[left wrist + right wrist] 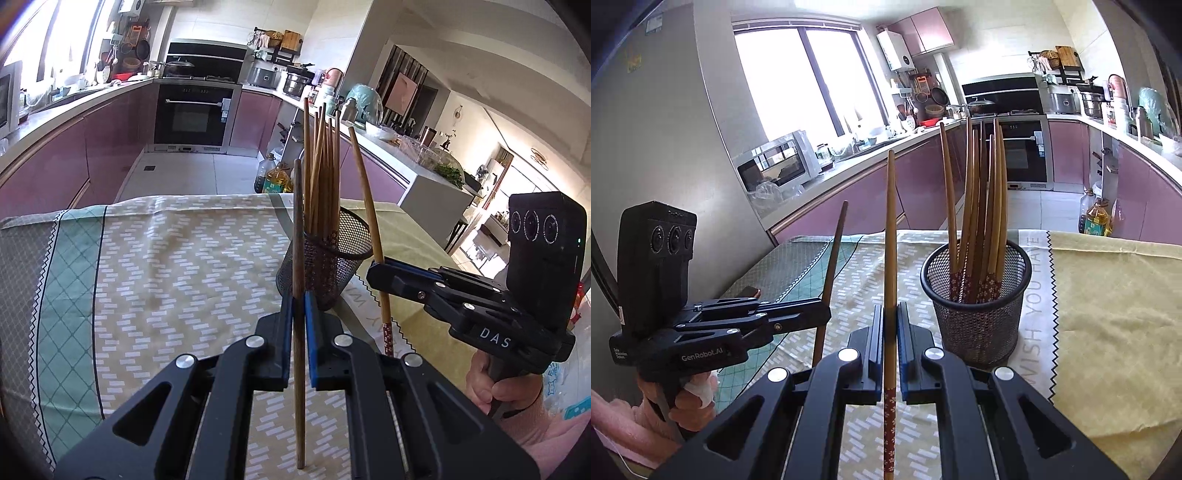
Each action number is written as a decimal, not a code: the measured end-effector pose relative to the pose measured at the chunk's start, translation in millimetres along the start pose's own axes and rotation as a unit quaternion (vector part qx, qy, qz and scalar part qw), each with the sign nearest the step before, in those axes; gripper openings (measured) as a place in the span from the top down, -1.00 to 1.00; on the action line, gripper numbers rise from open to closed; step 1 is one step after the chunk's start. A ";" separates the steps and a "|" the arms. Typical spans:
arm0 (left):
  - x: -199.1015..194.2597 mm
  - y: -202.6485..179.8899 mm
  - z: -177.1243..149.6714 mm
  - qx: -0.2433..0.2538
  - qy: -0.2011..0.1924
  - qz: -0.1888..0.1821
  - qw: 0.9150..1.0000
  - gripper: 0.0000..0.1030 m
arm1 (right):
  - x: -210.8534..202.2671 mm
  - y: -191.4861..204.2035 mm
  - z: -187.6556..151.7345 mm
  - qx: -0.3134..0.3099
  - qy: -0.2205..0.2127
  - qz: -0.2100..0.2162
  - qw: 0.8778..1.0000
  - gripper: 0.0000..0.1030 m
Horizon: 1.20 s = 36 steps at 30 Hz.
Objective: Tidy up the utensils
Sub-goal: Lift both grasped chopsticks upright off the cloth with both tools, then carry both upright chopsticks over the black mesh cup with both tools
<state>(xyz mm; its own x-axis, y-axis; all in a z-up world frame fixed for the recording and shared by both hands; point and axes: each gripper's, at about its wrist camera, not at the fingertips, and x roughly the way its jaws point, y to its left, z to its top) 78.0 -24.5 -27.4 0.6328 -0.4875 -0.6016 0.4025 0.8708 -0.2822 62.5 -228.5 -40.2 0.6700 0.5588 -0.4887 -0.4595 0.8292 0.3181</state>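
Observation:
A black mesh cup stands on the table with several wooden chopsticks upright in it, red floral ends down. My left gripper is shut on a dark brown chopstick, held upright just left of the cup. My right gripper is shut on a lighter chopstick with its red floral end pointing down; it stands beside the cup, near its rim.
A patterned cloth and a yellow cloth cover the table. Beyond its far edge is a kitchen floor with oil bottles, purple cabinets and an oven. A person's hand grips each handle.

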 end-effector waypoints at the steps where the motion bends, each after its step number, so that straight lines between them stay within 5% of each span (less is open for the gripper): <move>1: -0.6 -0.3 0.2 0.000 -0.001 0.000 1.000 0.86 | -0.4 0.4 0.8 0.000 -0.001 -0.001 1.000 0.89; 36: -19.3 -0.7 17.7 -0.001 -0.030 -0.034 0.999 0.86 | -9.3 -4.4 22.5 -0.001 -0.036 -0.019 0.999 0.89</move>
<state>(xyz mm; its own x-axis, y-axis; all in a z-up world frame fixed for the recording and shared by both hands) 77.3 -16.8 -2.4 0.6432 -0.5481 -0.5347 0.4439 0.8359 -0.3229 71.4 -237.1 -18.7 0.7276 0.5256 -0.4408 -0.4336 0.8503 0.2982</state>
